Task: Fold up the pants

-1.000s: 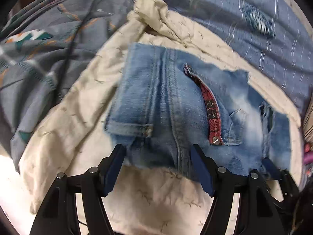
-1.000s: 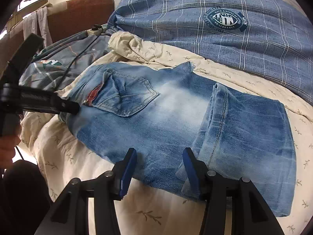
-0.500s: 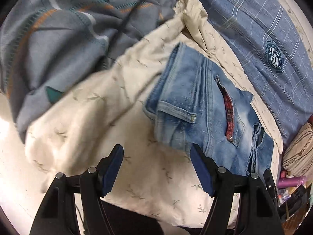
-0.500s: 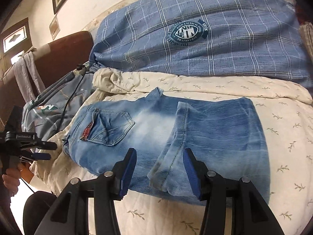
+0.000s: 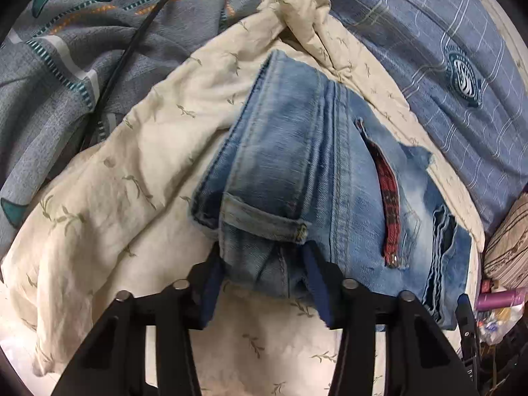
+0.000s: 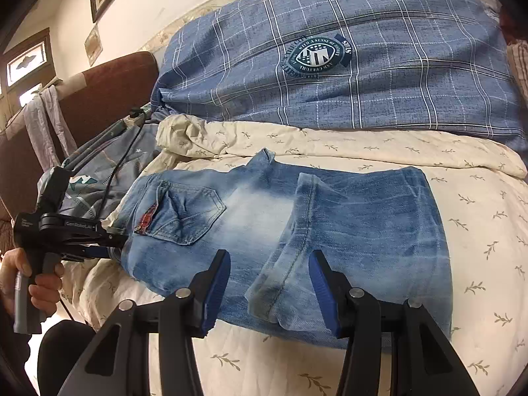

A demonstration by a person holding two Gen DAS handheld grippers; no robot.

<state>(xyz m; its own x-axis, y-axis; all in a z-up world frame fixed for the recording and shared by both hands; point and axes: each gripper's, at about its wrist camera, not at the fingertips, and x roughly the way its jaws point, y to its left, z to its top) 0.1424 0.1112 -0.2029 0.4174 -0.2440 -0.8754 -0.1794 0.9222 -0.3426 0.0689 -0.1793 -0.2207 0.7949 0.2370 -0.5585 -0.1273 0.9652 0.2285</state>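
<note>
Light-blue jeans [image 6: 330,231] lie folded on the cream sheet [image 6: 478,264], leg hem doubled over toward the seat pocket. In the left wrist view the waistband end [image 5: 280,178] with its belt loop and red plaid pocket trim faces me. My left gripper [image 5: 264,280] is closing, and its blue pads pinch the bunched denim at the waistband's near corner. The right wrist view shows the same left gripper [image 6: 120,246], held by a hand, at the jeans' left end. My right gripper [image 6: 270,292] hangs open just above the folded hem's near corner, pads clear of the cloth.
A blue plaid pillow [image 6: 330,66] lies behind the jeans. A grey patterned blanket [image 5: 82,49] with a black cable [image 5: 132,43] on it sits at the left. A brown headboard [image 6: 99,92] stands beyond it. Bottles [image 5: 501,297] and a striped cushion [image 5: 508,241] crowd the right edge.
My left gripper pulled away, then came back down onto the waistband corner, and its jaws narrowed around the denim. The right gripper drew back from the hem and then held still.
</note>
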